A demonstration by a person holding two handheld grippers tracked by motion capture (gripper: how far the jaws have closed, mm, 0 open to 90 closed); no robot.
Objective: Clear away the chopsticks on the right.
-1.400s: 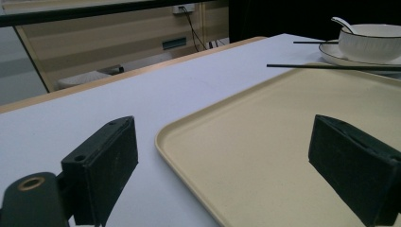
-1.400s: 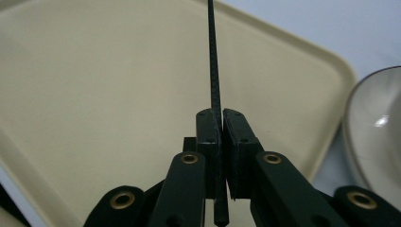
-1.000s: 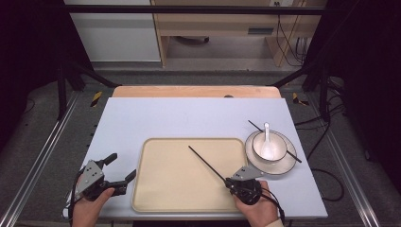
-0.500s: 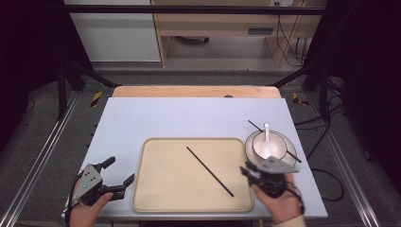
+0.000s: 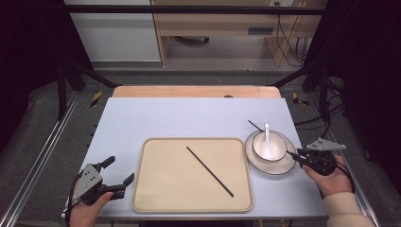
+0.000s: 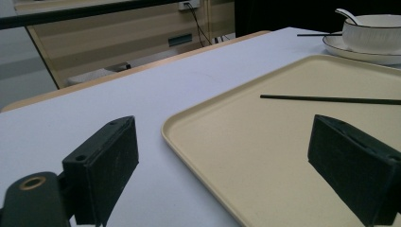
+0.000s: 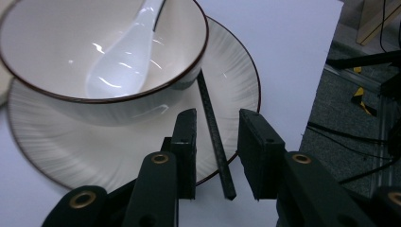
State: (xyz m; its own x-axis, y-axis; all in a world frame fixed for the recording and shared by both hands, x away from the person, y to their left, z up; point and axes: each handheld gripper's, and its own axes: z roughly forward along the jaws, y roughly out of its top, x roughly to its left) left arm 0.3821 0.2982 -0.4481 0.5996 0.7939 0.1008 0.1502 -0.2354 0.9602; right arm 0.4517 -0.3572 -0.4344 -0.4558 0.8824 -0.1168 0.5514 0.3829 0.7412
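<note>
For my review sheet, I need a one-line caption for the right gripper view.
Right gripper with open jaws astride a black chopstick resting on the plate beside the bowl holding a white spoon.

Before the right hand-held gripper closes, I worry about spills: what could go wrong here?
1. The chopstick lies across the plate rim, under the bowl; lifting it may tip or drag the bowl and spoon.
2. The right hand-held gripper straddles only the stick's end, so it may pivot or slip.
</note>
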